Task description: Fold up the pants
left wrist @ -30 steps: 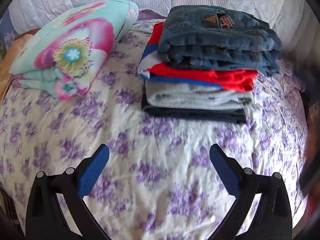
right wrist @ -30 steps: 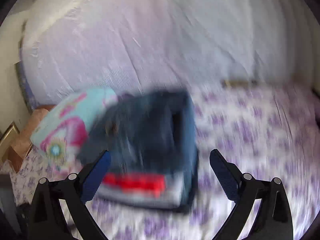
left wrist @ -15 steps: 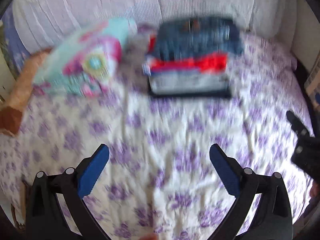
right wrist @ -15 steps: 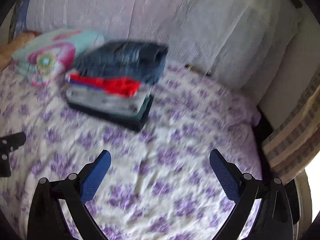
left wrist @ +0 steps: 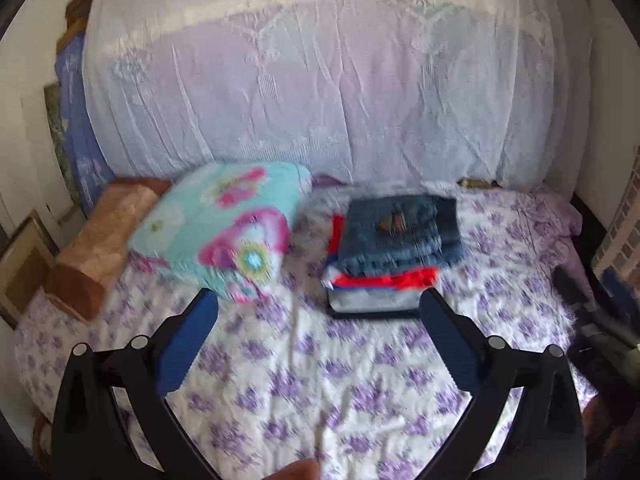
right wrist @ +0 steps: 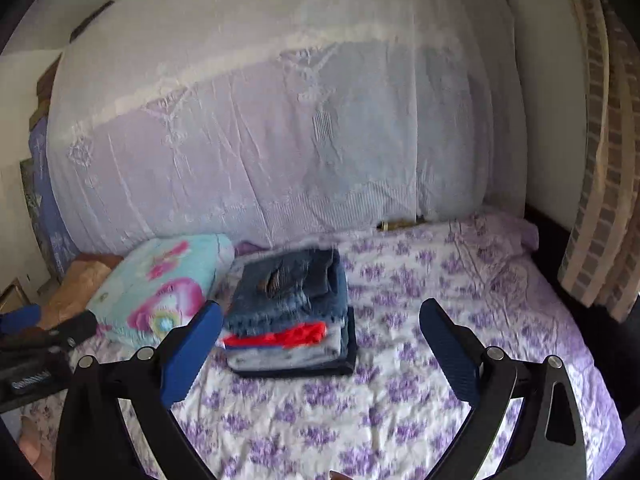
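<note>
pants point(left wrist: 400, 236), the folded jeans, sit on top of the clothes stack point(right wrist: 292, 344) on the bed point(left wrist: 360, 380), just right of the floral pillow point(left wrist: 224, 228). i judge the folding done. my left gripper point(left wrist: 318, 336) and right gripper point(right wrist: 320, 340) hang short of the stack, jaws apart, empty.

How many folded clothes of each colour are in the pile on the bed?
Blue denim jeans, on top: 1
Red garment, with a blue and white edge: 1
Light grey garment: 1
Dark navy garment, at the bottom: 1
Total: 4 folded clothes, as far as the blur shows.
</note>
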Motion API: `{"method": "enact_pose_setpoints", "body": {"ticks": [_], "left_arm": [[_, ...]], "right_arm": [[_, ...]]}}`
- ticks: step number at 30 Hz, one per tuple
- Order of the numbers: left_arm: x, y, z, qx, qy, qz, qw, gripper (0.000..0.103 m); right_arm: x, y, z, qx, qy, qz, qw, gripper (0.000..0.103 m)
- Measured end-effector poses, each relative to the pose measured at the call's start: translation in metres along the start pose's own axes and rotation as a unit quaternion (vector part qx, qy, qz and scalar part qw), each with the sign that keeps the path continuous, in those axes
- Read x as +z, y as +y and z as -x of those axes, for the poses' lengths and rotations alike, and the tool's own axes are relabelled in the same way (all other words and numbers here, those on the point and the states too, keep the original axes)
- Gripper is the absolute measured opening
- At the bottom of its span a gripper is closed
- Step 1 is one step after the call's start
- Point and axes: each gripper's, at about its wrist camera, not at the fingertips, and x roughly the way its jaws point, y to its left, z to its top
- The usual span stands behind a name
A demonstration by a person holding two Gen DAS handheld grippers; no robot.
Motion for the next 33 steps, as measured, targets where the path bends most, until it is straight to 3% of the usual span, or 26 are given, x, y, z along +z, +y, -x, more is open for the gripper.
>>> {"method": "enact_pose_setpoints", "body": {"ticks": [2, 4, 8, 12, 21, 33], "left_arm": [[-0.017, -0.003, -0.013, -0.007, 0.034, 0.005, 0.9994, 0.098], [-0.023, -0.007, -0.019, 0.001, 0.051, -0.009, 0.9986, 0.098], [-0.016, -0.005, -0.010, 0.026, 0.030, -0.016, 0.9991, 0.098], [-0.012, -0.001, -0.001, 0.006, 0.021, -0.003, 0.9997, 0.098], [-0.008, 0.005, 0.011, 0.005, 0.003, 0.010, 0.9999, 0.098], [-0.007, -0.002, 0.013, 0.009, 0.000, -0.004, 1.0000, 0.098]], "right_arm": [[-0.012, 0.007, -0.005, 0.009, 0.027, 0.010, 1.000, 0.099], [-0.008, 0.010, 0.007, 0.007, 0.010, 0.021, 1.000, 0.099], [0.005, 0.018, 0.026, -0.022, -0.025, 0.054, 0.998, 0.099], [0.000, 0.021, 0.029, -0.019, -0.015, 0.060, 0.998, 0.099], [0.000, 0.039, 0.045, -0.017, -0.023, 0.094, 0.995, 0.099], [0.004, 0.037, 0.050, -0.013, -0.029, 0.090, 0.995, 0.099]]}}
